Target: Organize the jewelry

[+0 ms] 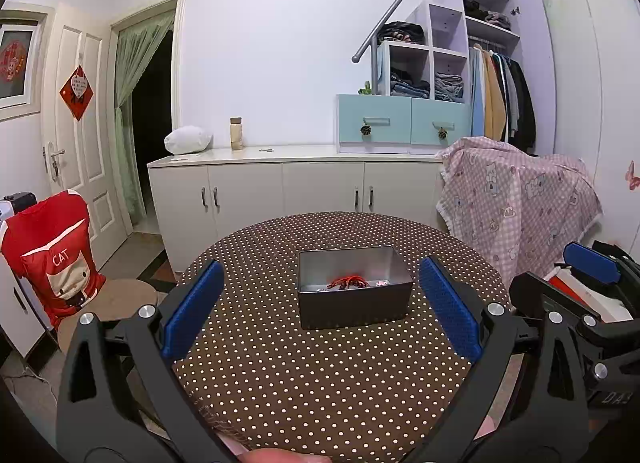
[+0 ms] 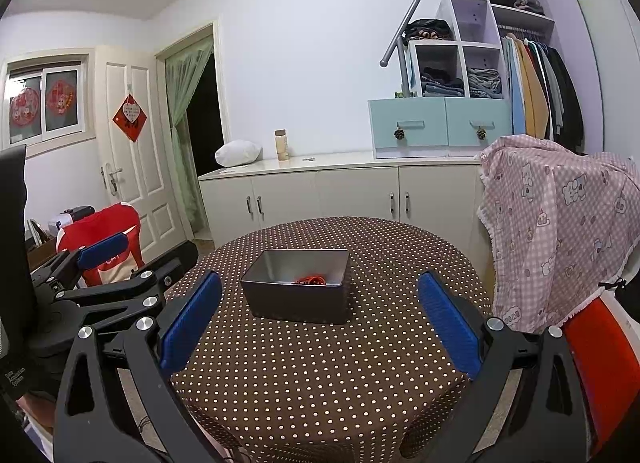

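Note:
An open metal box [image 1: 354, 305] stands near the middle of a round table with a brown dotted cloth [image 1: 320, 375]. Red corded jewelry [image 1: 347, 282] and a small pink piece [image 1: 381, 283] lie inside it. The box also shows in the right wrist view [image 2: 298, 301], with the red jewelry [image 2: 310, 279] in it. My left gripper [image 1: 320, 303] is open and empty, held above the table's near side with the box between its blue pads. My right gripper [image 2: 318, 313] is open and empty, just to the right of the left one.
A chair with a red cover [image 1: 52, 255] stands left of the table. A chair draped in pink checked cloth [image 1: 520, 203] stands at the right. White low cabinets [image 1: 296, 191] line the far wall, with a bottle [image 1: 236, 133] and a white bundle [image 1: 187, 139] on top.

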Action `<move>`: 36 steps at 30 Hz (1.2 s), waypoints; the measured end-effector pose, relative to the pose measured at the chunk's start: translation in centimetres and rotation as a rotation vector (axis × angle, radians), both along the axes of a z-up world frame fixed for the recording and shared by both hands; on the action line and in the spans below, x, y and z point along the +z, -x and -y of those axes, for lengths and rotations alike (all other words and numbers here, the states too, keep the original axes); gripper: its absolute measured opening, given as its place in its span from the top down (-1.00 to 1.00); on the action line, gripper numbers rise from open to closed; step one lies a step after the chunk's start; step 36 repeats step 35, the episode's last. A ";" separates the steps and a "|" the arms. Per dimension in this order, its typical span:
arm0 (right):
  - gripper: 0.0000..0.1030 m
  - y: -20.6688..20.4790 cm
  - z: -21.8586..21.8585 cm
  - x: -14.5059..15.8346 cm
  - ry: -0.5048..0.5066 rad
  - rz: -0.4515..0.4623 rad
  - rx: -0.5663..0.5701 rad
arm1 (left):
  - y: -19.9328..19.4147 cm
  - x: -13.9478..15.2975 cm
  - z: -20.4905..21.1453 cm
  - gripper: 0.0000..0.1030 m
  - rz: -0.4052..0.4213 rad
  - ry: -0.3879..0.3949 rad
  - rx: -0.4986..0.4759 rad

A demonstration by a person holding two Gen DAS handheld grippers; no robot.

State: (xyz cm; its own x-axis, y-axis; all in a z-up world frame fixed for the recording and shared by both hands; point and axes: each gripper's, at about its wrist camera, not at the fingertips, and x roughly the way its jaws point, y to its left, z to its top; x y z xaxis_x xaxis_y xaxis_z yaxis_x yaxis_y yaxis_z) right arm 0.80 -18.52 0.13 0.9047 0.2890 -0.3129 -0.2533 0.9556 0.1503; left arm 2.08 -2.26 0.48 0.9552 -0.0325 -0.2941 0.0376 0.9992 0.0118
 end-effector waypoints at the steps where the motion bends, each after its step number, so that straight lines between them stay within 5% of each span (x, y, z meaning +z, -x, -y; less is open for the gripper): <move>1: -0.84 0.0 0.0 0.0 0.000 0.000 0.000 | 0.0 0.0 0.1 -0.86 -0.001 0.000 0.000; 36: -0.84 0.1 0.3 -0.2 -0.002 -0.007 -0.001 | 0.1 0.0 -0.1 -0.86 -0.003 0.001 -0.003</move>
